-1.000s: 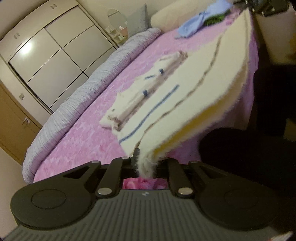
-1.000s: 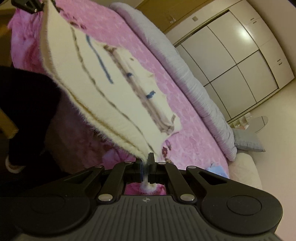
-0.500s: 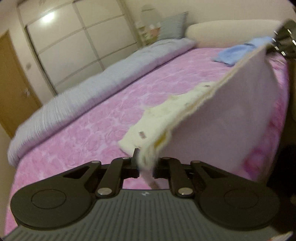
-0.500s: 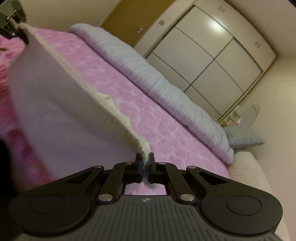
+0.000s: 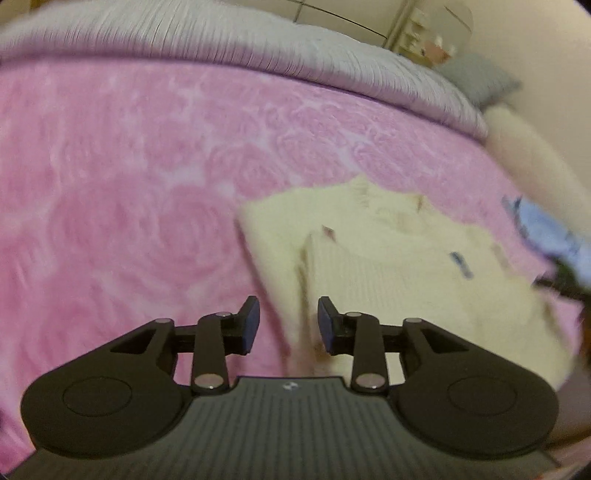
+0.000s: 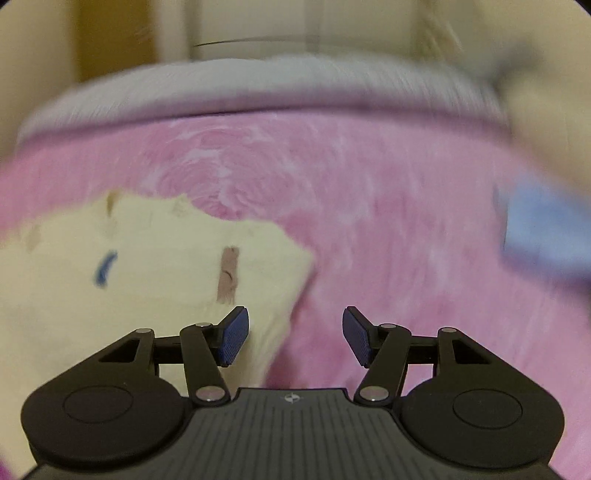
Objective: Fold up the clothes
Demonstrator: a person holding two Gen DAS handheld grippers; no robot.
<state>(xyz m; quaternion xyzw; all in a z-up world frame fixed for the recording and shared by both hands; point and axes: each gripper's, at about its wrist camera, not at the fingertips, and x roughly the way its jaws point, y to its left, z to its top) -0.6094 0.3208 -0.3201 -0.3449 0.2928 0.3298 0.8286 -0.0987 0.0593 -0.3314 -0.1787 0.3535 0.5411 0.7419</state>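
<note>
Now both jaws have just been opening, left gripper [image 5: 288, 321] narrower than right gripper [image 6: 295, 334], freeing the cream sweater [image 5: 388, 266].

A home bedroom. A bed covered by a pink spread [image 5: 147, 177] with a rose pattern fills most of both views; a grey ribbed quilt [image 5: 258, 48] lies rolled along its far edge. At far right stand a grey pillow [image 5: 480, 81] and a pale padded headboard [image 5: 524, 155]. Beyond the bed, white wardrobe panels [image 6: 258, 29] line the wall, with a wooden door [image 6: 114, 37] to their left. Garments rest on the spread: a cream sweater [image 5: 388, 266] and a light-blue item [image 6: 543, 229]
</note>
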